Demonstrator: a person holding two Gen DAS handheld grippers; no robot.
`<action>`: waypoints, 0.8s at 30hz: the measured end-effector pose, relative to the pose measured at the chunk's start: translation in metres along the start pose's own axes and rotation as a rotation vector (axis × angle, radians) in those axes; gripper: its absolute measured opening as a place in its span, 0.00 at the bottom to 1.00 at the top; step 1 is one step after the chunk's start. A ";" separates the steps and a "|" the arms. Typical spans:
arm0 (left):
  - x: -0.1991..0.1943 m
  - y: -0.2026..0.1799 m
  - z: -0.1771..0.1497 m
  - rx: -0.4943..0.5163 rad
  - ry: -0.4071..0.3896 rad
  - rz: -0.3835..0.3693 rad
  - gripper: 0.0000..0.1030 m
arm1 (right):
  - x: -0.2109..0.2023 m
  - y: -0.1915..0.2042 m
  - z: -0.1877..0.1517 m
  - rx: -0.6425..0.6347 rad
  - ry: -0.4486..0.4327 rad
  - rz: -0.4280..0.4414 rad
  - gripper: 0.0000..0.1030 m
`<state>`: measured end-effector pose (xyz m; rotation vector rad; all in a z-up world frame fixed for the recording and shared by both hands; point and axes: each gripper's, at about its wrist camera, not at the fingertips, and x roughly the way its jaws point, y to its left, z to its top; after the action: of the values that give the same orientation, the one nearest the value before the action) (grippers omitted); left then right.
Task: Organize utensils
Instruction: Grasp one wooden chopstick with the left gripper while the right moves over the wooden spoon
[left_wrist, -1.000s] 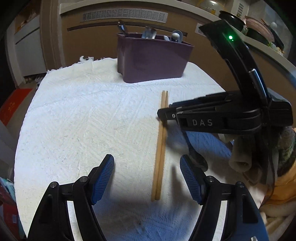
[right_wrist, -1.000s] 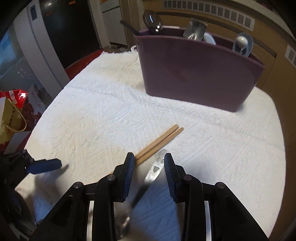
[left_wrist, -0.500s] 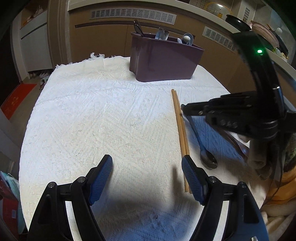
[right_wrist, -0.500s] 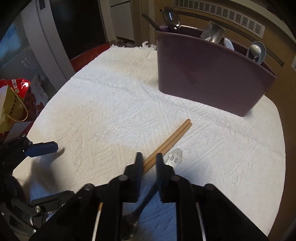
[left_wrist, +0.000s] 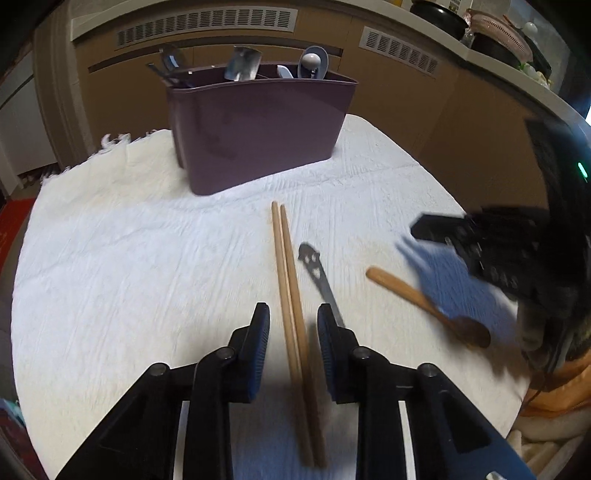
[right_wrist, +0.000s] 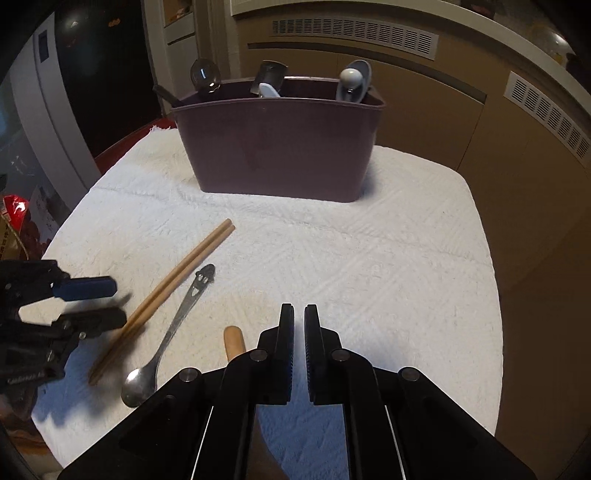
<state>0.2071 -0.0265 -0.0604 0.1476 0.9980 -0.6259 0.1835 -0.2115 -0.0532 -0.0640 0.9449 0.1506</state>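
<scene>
A pair of wooden chopsticks (left_wrist: 289, 295) lies on the white cloth (left_wrist: 129, 266), also in the right wrist view (right_wrist: 177, 280). My left gripper (left_wrist: 291, 325) is open, its fingers on either side of the chopsticks, not touching. A metal spoon (right_wrist: 173, 328) lies just right of them; its handle shows in the left wrist view (left_wrist: 317, 277). A wooden spoon (left_wrist: 424, 302) lies further right. My right gripper (right_wrist: 299, 328) is shut and empty above the cloth, right of the wooden spoon's handle (right_wrist: 234, 341). A purple utensil holder (left_wrist: 258, 125) stands at the back.
The holder (right_wrist: 280, 147) has several utensils standing in it. The cloth's edges drop off at left, right and front. Brown cabinets stand behind the table. A red bag (right_wrist: 14, 221) lies off the left edge.
My left gripper has moved right over the chopsticks and narrowed around them. My right gripper has pulled back to the right, off the metal spoon, and shut. The wooden spoon has come into view.
</scene>
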 end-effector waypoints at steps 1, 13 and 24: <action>0.006 0.000 0.008 0.001 0.010 0.024 0.22 | 0.001 -0.001 -0.005 0.003 -0.002 -0.004 0.14; 0.037 -0.011 0.035 0.077 0.079 0.152 0.24 | 0.015 -0.012 -0.031 0.026 -0.010 0.052 0.47; 0.051 0.006 0.048 0.049 0.096 0.255 0.27 | 0.015 0.000 -0.035 -0.017 -0.012 0.034 0.67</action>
<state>0.2659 -0.0619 -0.0771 0.3454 1.0369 -0.4127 0.1637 -0.2146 -0.0857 -0.0624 0.9329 0.1900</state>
